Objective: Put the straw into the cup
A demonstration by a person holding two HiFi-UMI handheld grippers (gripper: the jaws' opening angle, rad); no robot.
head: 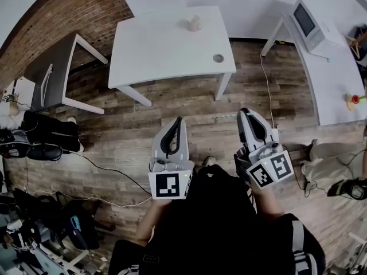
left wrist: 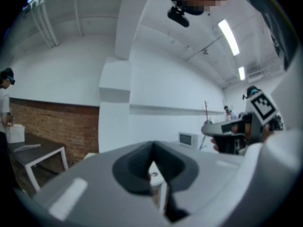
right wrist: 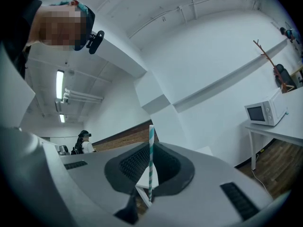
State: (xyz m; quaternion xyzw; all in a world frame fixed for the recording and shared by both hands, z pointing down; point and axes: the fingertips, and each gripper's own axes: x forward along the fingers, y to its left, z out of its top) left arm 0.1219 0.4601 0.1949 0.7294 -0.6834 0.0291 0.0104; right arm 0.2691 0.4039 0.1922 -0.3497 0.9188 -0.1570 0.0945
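A pale paper cup (head: 193,22) stands near the far edge of the white table (head: 155,50) ahead of me. Both grippers are held low over the wooden floor, well short of that table. My right gripper (head: 246,114) is shut on a green-and-white striped straw (right wrist: 151,160), which stands upright between its jaws in the right gripper view. The straw does not show in the head view. My left gripper (head: 178,124) is at the left, its jaws closed together (left wrist: 152,151) with nothing in them.
A small round ring (head: 218,58) lies near the table's front right corner. A grey table (head: 54,67) stands at the left, and a white desk with a microwave (head: 305,20) at the right. Bags (head: 40,136) and cables (head: 109,171) lie on the floor. Another person (right wrist: 85,143) stands far off.
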